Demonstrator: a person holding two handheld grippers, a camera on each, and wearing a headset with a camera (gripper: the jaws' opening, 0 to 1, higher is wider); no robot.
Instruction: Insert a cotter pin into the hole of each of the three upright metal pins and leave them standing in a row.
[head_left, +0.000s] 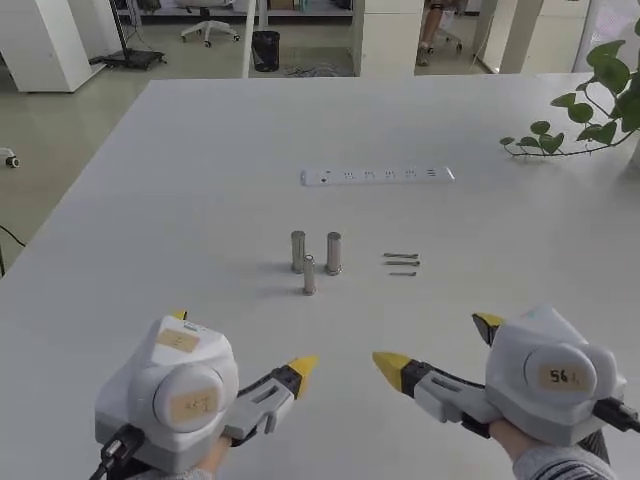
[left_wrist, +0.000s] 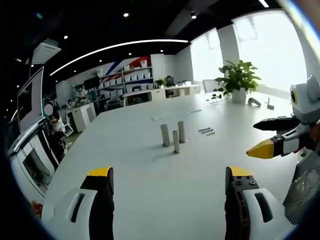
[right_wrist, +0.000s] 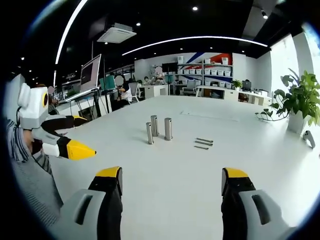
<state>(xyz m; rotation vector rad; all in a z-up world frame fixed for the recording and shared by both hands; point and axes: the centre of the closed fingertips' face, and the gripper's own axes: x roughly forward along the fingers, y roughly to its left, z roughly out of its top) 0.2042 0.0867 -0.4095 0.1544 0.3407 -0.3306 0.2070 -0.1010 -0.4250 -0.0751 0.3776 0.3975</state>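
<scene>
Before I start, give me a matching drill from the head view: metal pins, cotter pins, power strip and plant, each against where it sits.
Things:
1 metal pins
2 cotter pins
3 power strip
4 plant

Places:
A far right, at the back
B lying flat just right of the upright cluster
C standing upright in the middle
D lying flat beyond the cluster

Pairs: 1-C, 2-B, 3-D, 4-A

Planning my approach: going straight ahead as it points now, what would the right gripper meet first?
Probably the three upright metal pins, standing centred ahead of the right gripper; cotter pins lie right of that line. Depth unclear.
</scene>
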